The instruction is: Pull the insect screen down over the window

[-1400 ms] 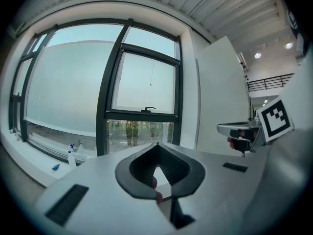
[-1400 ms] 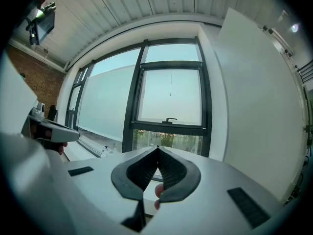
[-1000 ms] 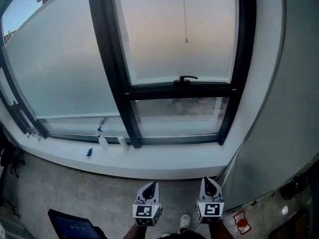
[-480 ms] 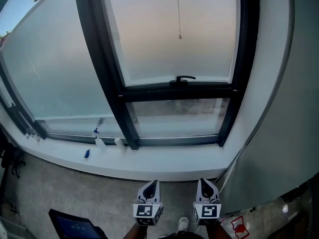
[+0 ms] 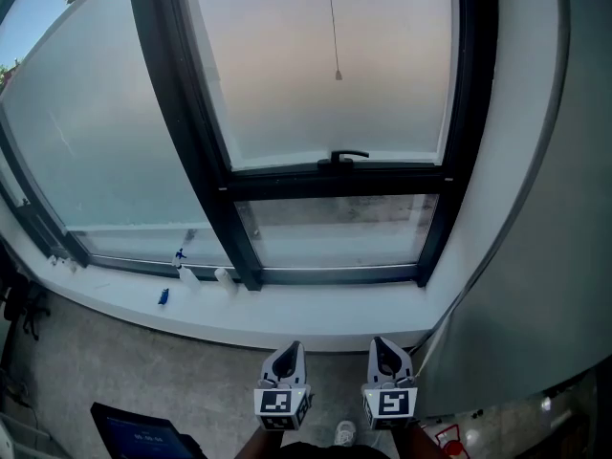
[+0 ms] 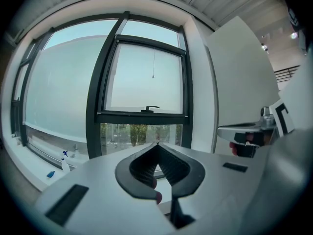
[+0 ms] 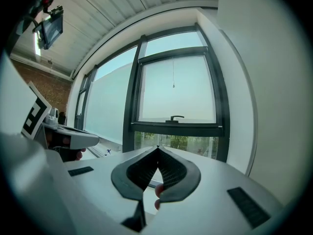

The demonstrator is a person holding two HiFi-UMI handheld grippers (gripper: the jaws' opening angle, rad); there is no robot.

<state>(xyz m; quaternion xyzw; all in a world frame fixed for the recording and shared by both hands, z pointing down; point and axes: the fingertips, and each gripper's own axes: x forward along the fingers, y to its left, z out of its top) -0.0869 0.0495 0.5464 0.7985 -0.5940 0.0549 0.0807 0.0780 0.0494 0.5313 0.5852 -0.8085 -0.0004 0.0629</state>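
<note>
Head view: left gripper (image 5: 290,355) and right gripper (image 5: 384,350) short of windowsill (image 5: 239,321).

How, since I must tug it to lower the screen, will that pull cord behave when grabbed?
Likely floppy: the pull cord is a thin line hanging. Probably light, so it may swing if nudged. Its small end bead seems the firmest hold.
</note>
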